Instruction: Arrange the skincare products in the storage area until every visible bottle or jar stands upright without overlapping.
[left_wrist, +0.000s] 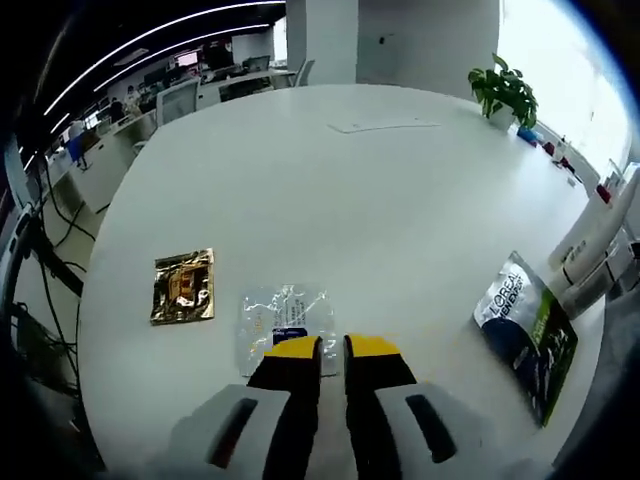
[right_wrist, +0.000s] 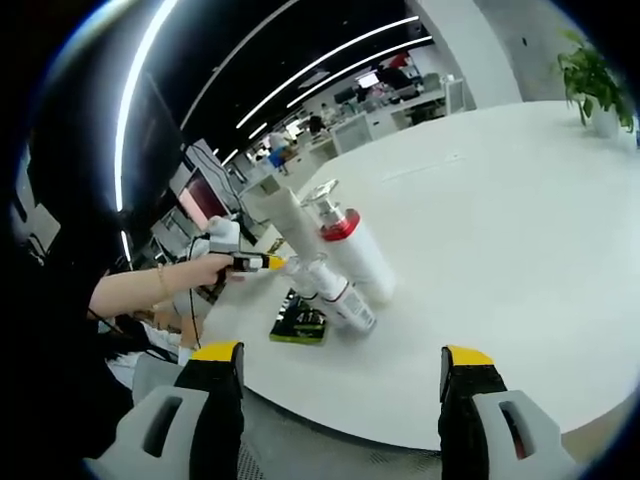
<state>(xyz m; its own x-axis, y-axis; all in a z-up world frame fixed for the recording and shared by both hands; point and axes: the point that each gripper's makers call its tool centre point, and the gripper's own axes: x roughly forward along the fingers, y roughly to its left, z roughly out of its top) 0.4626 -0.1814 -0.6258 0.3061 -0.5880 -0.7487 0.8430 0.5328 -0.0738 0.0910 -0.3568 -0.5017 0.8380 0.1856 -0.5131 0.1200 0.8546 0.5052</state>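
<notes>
Your right claw (right_wrist: 340, 385) gapes, lined up for the bottles (right_wrist: 345, 262); left claw (left_wrist: 333, 352), clenched, hovers over a clear sachet (left_wrist: 285, 322).

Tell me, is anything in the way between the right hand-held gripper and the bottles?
Nothing visible blocks it. The right hand-held gripper is open, and just bare white table lies between it and the leaning bottles. A dark packet lies next to them, a bit to one side.

A potted plant (left_wrist: 505, 93) stands at the white round table's (left_wrist: 380, 200) far right edge; office desks (left_wrist: 215, 85) sit beyond, far left.
</notes>
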